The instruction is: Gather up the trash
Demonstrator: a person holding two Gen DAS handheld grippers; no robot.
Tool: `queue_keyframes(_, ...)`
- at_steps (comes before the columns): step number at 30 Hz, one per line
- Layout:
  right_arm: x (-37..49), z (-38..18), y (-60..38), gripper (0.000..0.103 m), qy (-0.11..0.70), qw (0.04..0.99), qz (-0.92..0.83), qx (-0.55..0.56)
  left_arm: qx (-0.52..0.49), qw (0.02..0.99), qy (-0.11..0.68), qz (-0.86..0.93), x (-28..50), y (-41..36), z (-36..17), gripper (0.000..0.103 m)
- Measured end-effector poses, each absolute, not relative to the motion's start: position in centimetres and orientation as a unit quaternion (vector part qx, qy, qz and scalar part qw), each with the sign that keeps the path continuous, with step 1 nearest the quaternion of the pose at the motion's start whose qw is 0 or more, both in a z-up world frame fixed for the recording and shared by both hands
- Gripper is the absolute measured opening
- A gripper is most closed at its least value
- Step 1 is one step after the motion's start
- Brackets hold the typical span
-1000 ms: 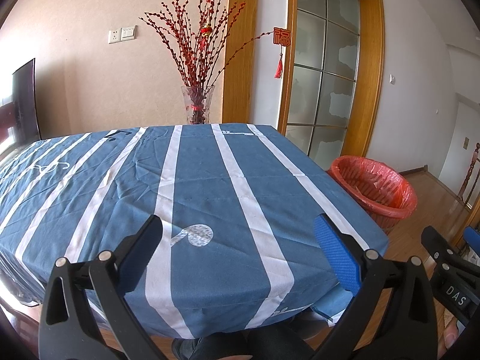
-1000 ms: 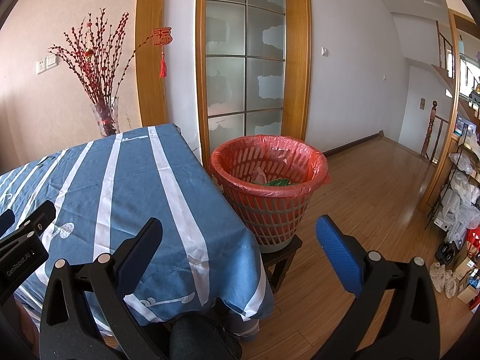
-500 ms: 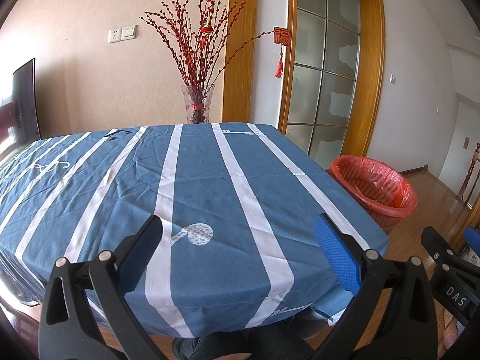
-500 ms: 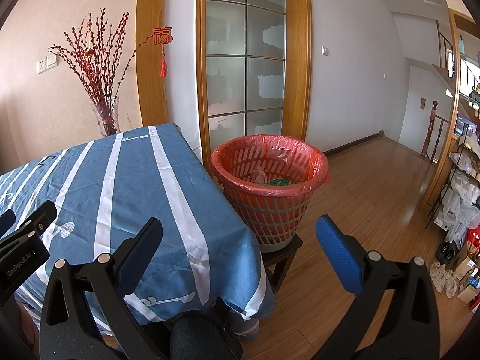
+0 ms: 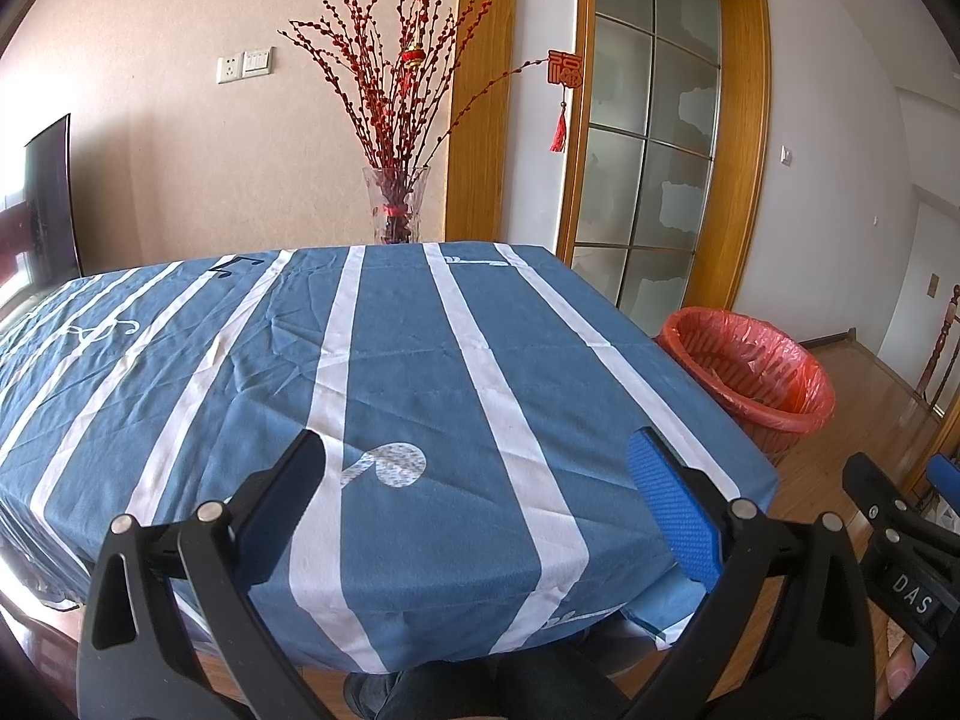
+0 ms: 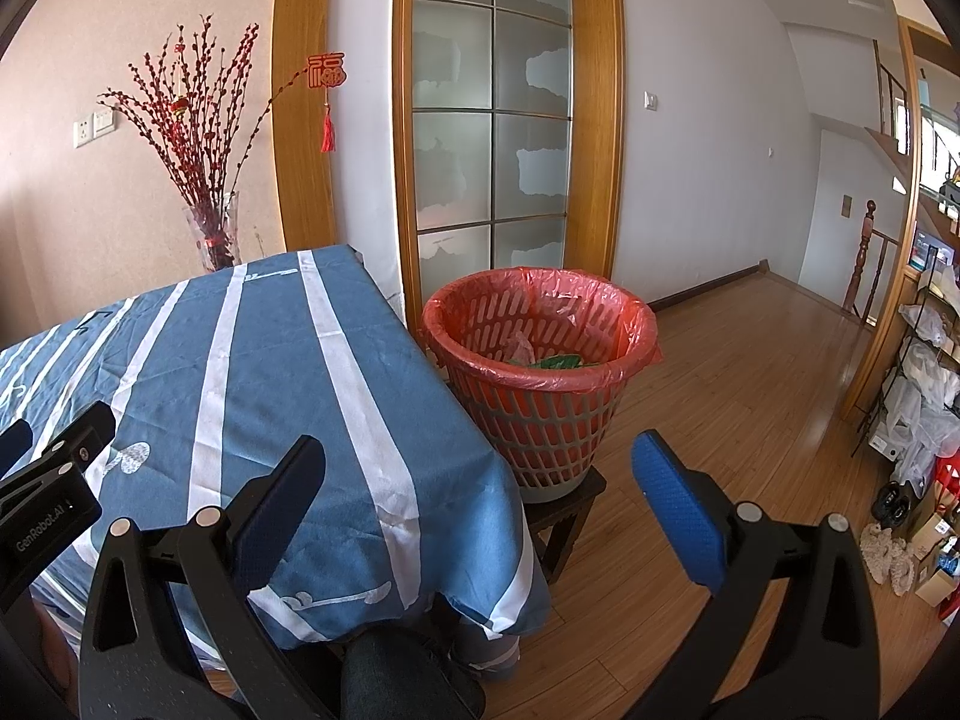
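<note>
A red-lined basket bin (image 6: 540, 372) stands on a low dark stool (image 6: 564, 510) right of the table; it holds some trash, green and pale plastic (image 6: 552, 360). It also shows in the left wrist view (image 5: 750, 378). The table has a blue cloth with white stripes (image 5: 390, 372) and I see no loose trash on it. My left gripper (image 5: 480, 480) is open and empty over the table's near edge. My right gripper (image 6: 480, 480) is open and empty, near the table's right corner, short of the bin.
A glass vase of red branches (image 5: 396, 210) stands behind the table's far edge. A wood-framed glass door (image 6: 492, 138) is behind the bin. Wooden floor (image 6: 750, 390) stretches right to a cluttered shelf rack (image 6: 924, 396). A dark screen (image 5: 48, 204) is at far left.
</note>
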State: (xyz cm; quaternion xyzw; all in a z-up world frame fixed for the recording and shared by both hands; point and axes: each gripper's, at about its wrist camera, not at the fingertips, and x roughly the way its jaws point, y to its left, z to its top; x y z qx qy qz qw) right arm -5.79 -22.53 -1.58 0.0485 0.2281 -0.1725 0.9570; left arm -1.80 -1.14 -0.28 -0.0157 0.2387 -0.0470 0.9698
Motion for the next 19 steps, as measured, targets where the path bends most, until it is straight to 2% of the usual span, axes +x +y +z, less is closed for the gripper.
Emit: queue_keyframes(19, -5.78, -1.59, -22.49, 0.101, 0.229, 0.957, -0.173, 0.049, -0.016, 0.969, 0.242, -0.046, -2.53, -1.18, -0.82, 0.099)
